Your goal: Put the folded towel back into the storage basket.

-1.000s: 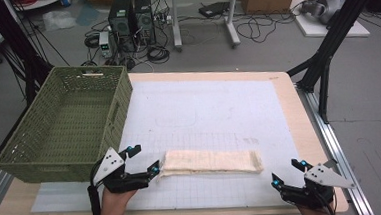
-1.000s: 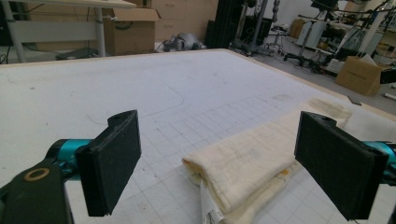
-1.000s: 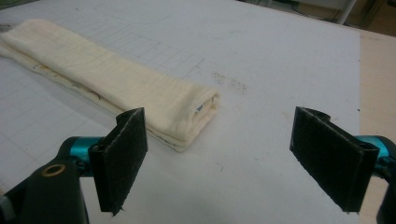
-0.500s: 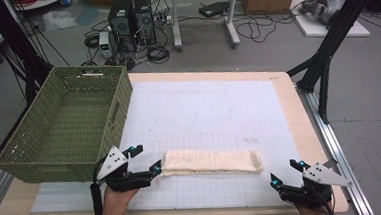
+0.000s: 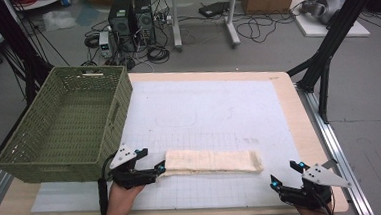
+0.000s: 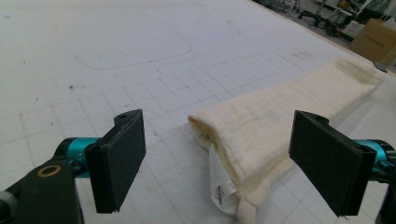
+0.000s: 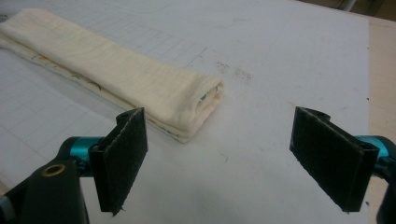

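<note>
Cloth: folded cream towel [image 5: 212,162] lies flat on counter [image 5: 289,116], near front edge.
L claw [image 6: 217,161]: I see it spread, just been closing slightly, towel's end between jaws, untouched.
R claw [image 7: 219,158]: spread, empty, near towel's other end.

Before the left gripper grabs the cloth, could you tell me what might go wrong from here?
The left gripper, jaws just closing a little, straddles the end of the folded cloth; it may pinch just the top layers or the loose tag, so the folds could fall open on lifting. The right gripper stands open and apart from the far end, which might drag or sag.
</note>
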